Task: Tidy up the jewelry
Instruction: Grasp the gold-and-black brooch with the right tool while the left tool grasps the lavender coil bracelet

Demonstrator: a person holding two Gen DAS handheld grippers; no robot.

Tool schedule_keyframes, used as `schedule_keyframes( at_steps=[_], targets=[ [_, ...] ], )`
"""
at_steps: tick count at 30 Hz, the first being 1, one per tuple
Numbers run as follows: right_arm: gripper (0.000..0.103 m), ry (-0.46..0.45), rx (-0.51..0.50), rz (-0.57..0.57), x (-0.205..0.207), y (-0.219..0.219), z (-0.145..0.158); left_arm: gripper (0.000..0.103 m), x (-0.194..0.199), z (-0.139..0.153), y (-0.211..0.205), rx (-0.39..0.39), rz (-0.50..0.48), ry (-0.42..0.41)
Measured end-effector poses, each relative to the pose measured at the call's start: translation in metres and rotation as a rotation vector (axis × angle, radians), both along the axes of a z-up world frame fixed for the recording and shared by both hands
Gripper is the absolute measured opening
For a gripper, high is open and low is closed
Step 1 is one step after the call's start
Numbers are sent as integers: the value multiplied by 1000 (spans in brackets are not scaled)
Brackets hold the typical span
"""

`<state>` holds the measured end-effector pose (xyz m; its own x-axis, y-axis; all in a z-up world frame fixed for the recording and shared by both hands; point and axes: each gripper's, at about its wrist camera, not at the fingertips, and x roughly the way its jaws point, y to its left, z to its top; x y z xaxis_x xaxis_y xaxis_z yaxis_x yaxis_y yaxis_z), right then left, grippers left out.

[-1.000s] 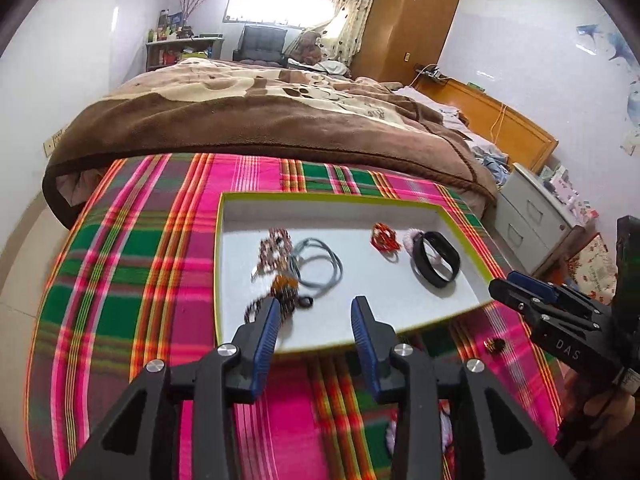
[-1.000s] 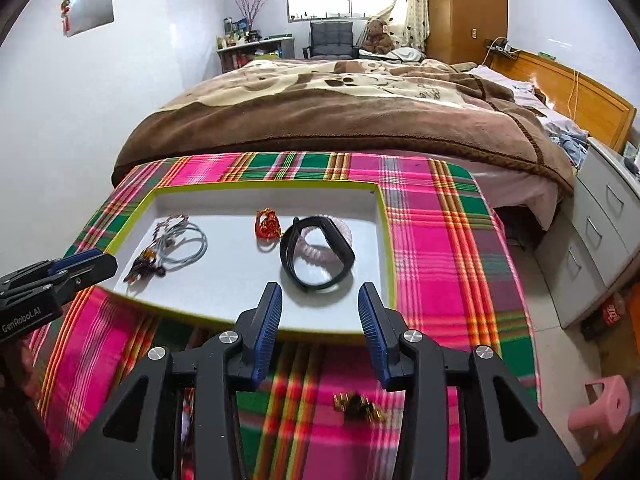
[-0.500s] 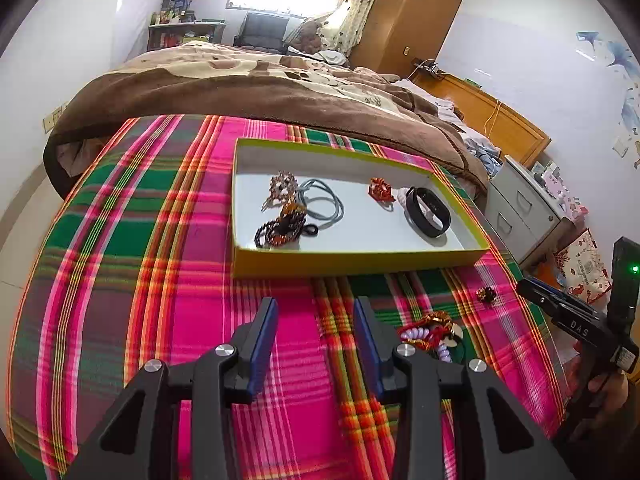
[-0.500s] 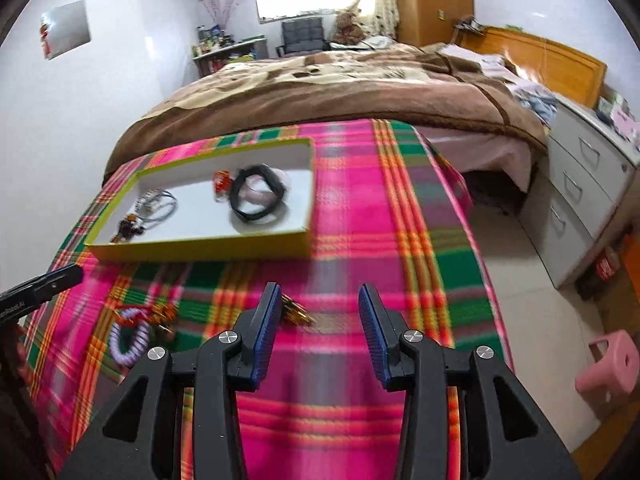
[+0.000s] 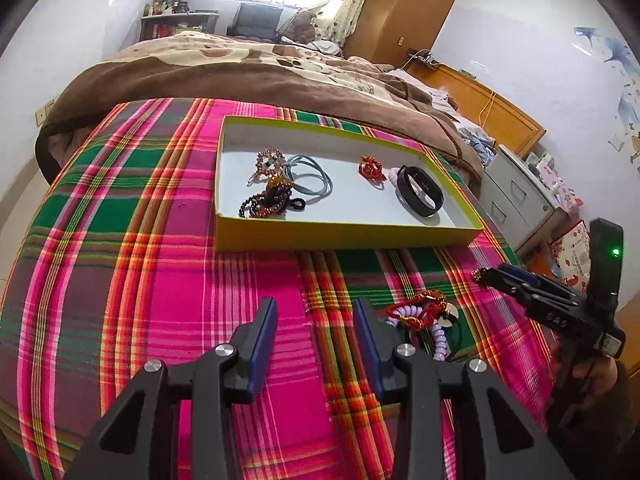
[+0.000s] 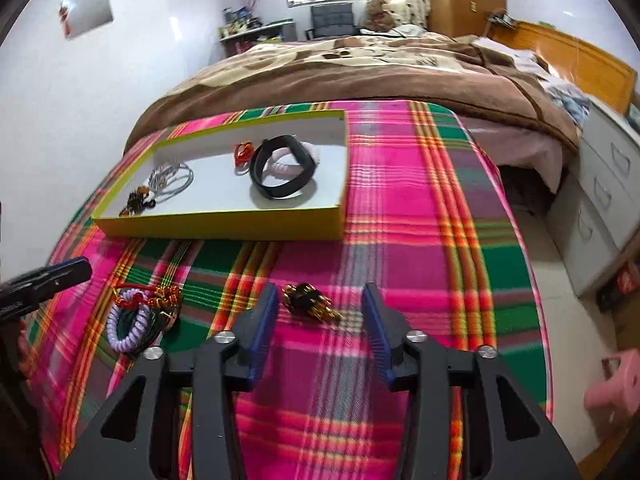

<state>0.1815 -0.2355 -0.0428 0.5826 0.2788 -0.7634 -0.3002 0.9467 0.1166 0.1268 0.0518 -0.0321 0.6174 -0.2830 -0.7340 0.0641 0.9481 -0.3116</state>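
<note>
Jewelry is seen in two places: some in a tray [image 5: 344, 236] and some loose on the plaid cloth [image 5: 160, 280]. The tray is low, yellow-green outside and white inside, and it is set on the cloth at the foot of a bed with a brown blanket [image 5: 240, 76].

Inside the tray, a black band [image 6: 280, 172] is laid over a pale coil ring [image 6: 280, 168] at the right end. A small red piece [image 5: 370, 168] is placed just beside them. At the left end, a grey cord loop [image 5: 316, 176], a sparkly beaded piece [image 5: 270, 160] and a dark bead string [image 5: 264, 204] are heaped together, touching.

On the cloth near the tray, a tangle is seen: a purple coil ring [image 6: 126, 332] with red cord and gold bits [image 6: 156, 298]. A small gold and dark piece [image 6: 308, 300] is laid apart from it.

The left tongs [image 5: 316, 332] are held partly open over bare cloth, with nothing between the blue pads. The purple tangle is just beside the right pad.

The right tongs [image 6: 320, 328] have just been opened wider and are now spread wide. The gold and dark piece is seen between the tips, a little ahead, and is not pressed by the pads.

On the side of the right tongs, letters like "DAS" [image 5: 558, 322] can be read in the left view. The writing on the left tongs in the right view is too blurred.
</note>
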Motion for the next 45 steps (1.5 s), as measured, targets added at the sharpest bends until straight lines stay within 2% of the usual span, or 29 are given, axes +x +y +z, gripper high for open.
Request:
schedule_keyframes(
  at_steps=[3, 9, 10, 11, 13, 15, 23, 29, 32, 35, 37, 40, 45],
  targets=[
    [54, 31, -60, 9, 7, 10, -9, 39, -1, -3, -3, -5, -13, 12],
    [54, 12, -133, 19, 8, 20, -12, 39, -4, -9, -16, -9, -72, 35],
    [50, 9, -131, 13, 7, 20, -12, 39, -4, -11, -19, -5, -83, 40],
    [39, 5, -128, 17, 6, 21, -12, 39, -4, -12, -24, 10, -92, 41],
    [24, -1, -129, 14, 5, 22, -10, 39, -5, -11, -33, 49, -108, 33],
    [18, -5, -141, 15, 3, 24, -10, 39, -6, -9, -37, 47, -127, 28],
    [17, -2, -118, 3, -8, 20, -9, 39, -7, -10, -58, 98, -182, 23],
    [17, -7, -76, -9, -19, 19, -5, 37, -4, -11, -82, 282, -183, 9],
    [17, -16, -63, -10, -25, 18, -2, 36, -9, -12, -83, 349, -183, 2],
    [17, -22, -56, -10, -30, 18, 1, 34, -15, -10, -78, 347, -190, 2],
    [17, -21, -47, -13, -33, 17, 1, 24, -19, -10, -74, 359, -186, 12],
    [17, -23, -37, -17, -37, 16, 2, 23, -27, -10, -66, 388, -176, 12],
    [17, -38, -13, -16, -45, 16, 7, 21, -35, -9, -57, 370, -178, 9]
  ],
)
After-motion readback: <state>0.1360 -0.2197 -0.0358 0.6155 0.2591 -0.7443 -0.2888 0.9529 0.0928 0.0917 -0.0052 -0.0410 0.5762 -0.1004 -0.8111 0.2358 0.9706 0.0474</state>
